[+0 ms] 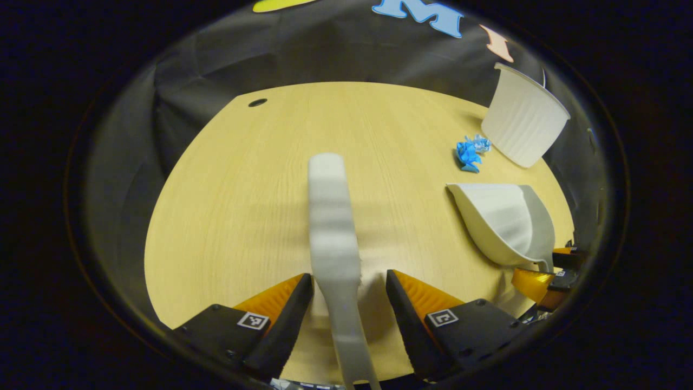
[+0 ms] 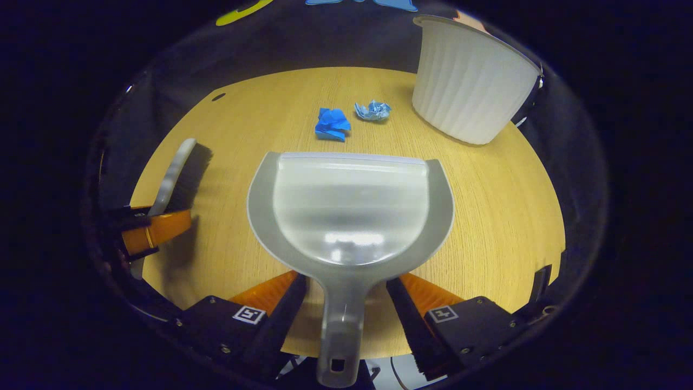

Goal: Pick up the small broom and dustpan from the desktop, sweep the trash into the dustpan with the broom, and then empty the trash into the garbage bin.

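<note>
A light wooden surface [image 2: 487, 227] carries a small broom [image 1: 333, 227] and a grey dustpan [image 2: 349, 214]. In the left gripper view, the left hand-held gripper [image 1: 349, 290] sits spread wide around the broom's handle, fingers on either side with gaps showing, not yet gripping. In the right gripper view, the right hand-held gripper [image 2: 346, 295] likewise straddles the dustpan's handle, fingers apart and clear of it. Two crumpled blue paper scraps [image 2: 333, 124] lie just beyond the dustpan's front lip, near a white ribbed garbage bin [image 2: 471, 81] at the far right. The pick-up step seems to be in hand; next, each pair of fingers likely needs to close on its handle.
</note>
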